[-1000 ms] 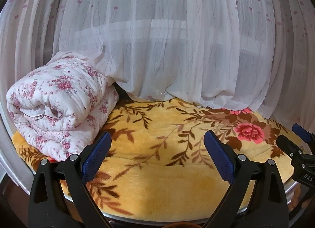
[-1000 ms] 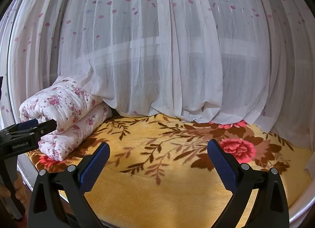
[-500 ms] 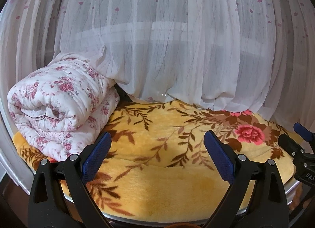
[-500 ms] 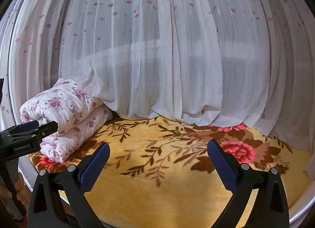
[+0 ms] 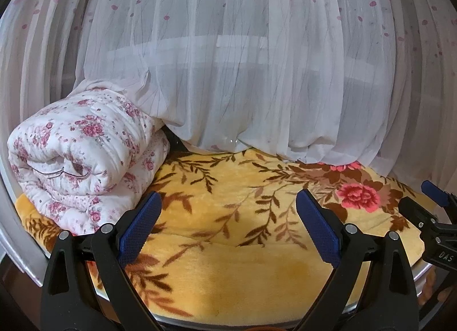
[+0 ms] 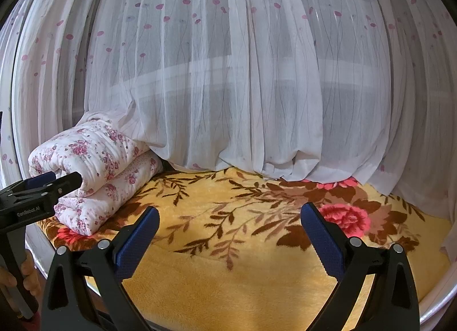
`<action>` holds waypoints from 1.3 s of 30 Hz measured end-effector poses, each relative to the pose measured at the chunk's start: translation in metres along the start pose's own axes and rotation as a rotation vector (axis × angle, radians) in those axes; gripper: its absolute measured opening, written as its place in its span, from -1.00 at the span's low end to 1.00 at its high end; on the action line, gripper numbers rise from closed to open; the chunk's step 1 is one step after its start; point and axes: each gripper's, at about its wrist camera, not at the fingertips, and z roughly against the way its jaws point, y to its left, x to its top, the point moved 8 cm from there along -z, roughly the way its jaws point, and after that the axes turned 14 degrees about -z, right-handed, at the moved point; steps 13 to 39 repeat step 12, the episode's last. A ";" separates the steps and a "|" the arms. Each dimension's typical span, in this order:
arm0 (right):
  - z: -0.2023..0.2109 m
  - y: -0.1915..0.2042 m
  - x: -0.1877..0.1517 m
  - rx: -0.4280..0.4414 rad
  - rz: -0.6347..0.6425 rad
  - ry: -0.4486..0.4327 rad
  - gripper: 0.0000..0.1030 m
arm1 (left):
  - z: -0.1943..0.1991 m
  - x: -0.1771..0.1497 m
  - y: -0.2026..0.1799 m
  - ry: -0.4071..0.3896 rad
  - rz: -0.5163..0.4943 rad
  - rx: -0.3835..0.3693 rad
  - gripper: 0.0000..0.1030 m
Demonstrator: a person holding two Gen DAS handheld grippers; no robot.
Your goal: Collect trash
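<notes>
Left gripper: jaws wide apart, nothing between the blue pads; it hangs over the front part of the blanket, pointing toward the curtain. Also seen from the side at the left edge of the right wrist view.

Right gripper: jaws wide apart, nothing held; it hangs over the blanket, pointing the same way. Its tip shows at the right edge of the left wrist view.

Hand: fingers partly visible at the lower left of the right wrist view, wrapped on the handle of the left gripper.

Blanket: yellow plush with brown leaf sprays and a red flower toward the right; it covers the flat surface in front of both grippers. Seen likewise from the right wrist.

Quilt: white with small pink flowers, rolled and folded, lying on the left end of the blanket. Its far end touches the curtain. From the right wrist it sits just behind the left gripper's tip.

Curtain: sheer white with pink petal spots, hanging across the whole back; its hem bunches on the far edge of the blanket. Right wrist view shows the same.

Rim: pale curved edge under the blanket at the left.

Trash: cannot find any in either view; location cannot be told.
</notes>
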 end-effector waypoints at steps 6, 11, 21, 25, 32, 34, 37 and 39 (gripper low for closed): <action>0.000 0.000 0.000 0.000 0.000 -0.001 0.89 | -0.002 -0.004 0.002 0.022 0.014 0.023 0.81; -0.001 -0.001 0.000 0.002 0.000 0.001 0.89 | -0.002 -0.005 0.003 0.023 0.019 0.028 0.81; -0.001 -0.001 0.000 0.003 0.000 0.001 0.89 | -0.002 -0.005 0.003 0.024 0.019 0.028 0.81; -0.001 -0.001 0.000 0.003 0.000 0.001 0.89 | -0.002 -0.005 0.003 0.024 0.019 0.028 0.81; -0.001 -0.001 0.000 0.003 0.000 0.001 0.89 | -0.002 -0.005 0.003 0.024 0.019 0.028 0.81; -0.001 -0.001 0.000 0.003 0.000 0.001 0.89 | -0.002 -0.005 0.003 0.024 0.019 0.028 0.81; -0.001 -0.001 0.000 0.003 0.000 0.001 0.89 | -0.002 -0.005 0.003 0.024 0.019 0.028 0.81; -0.001 -0.001 0.000 0.003 0.000 0.001 0.89 | -0.002 -0.005 0.003 0.024 0.019 0.028 0.81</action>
